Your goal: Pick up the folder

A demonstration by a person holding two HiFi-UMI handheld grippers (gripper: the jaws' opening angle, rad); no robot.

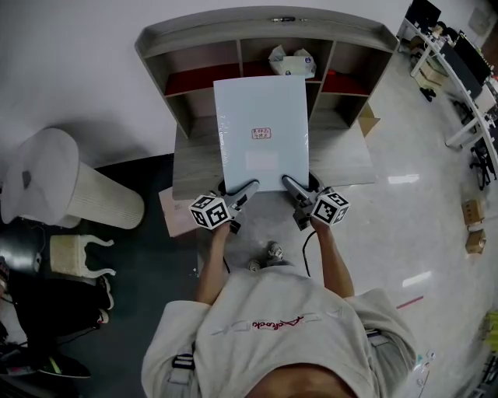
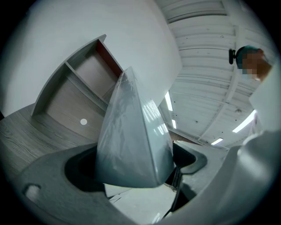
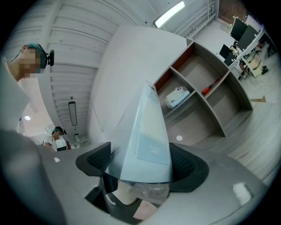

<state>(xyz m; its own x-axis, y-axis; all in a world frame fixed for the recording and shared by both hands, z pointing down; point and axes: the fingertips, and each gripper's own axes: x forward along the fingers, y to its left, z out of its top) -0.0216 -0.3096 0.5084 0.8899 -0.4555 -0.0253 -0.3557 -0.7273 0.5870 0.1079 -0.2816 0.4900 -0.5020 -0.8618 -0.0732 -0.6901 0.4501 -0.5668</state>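
Grips the pale folder by its near edge: left gripper clenched on the near-left corner, right gripper clenched on the near-right. Hangs tilted over the desk, seemingly lifted clear of it, just before the shelf.

light: bright, even — ceiling strip lights overhead | glare: white patches on glossy floor, streaks on folder | shadows: soft, shelf cubbies dim | optics: both gripper views fisheye — black corners, near foreground blurred; head view bent at edges
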